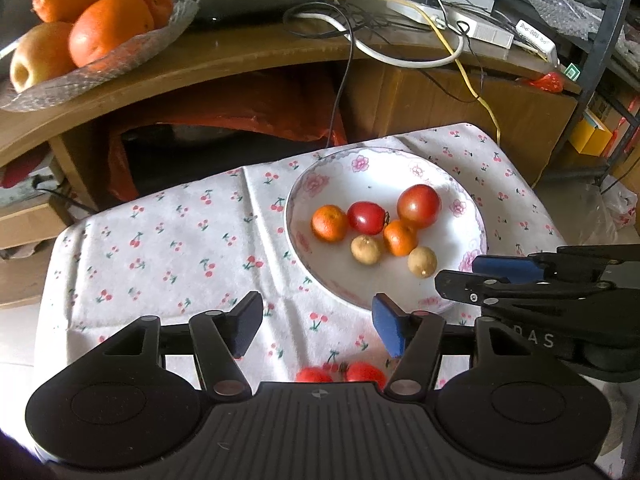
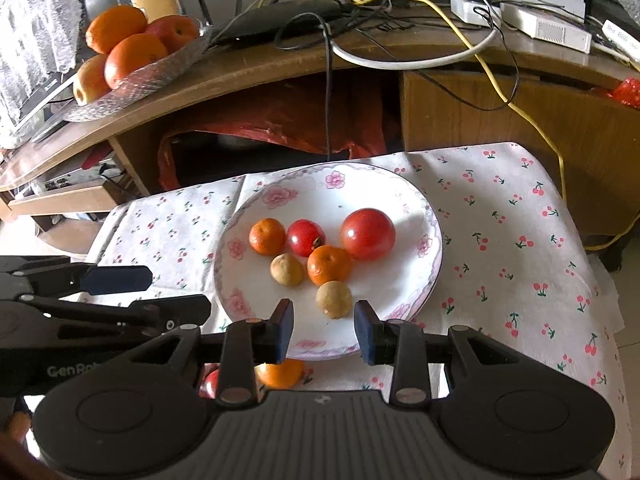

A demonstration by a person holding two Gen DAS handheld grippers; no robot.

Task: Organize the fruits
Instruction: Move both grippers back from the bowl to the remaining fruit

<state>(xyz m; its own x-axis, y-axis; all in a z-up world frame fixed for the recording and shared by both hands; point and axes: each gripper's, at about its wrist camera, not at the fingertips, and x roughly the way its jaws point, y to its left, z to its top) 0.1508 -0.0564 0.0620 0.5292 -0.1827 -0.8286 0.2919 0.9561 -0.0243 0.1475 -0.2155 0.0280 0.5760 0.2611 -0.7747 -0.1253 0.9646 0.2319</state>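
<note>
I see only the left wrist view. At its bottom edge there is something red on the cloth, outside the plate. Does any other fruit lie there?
Observer: Yes. The right wrist view shows a mandarin on the cloth, just in front of the plate, beside a red fruit.
Operator: Does the right gripper hold something? I see it only from the side.
Observer: No. Its pads stand apart, with nothing between them.
Operator: Which fruit on the plate is nearest to it?
Observer: A small brown fruit, just ahead of the gap between the pads.
</note>
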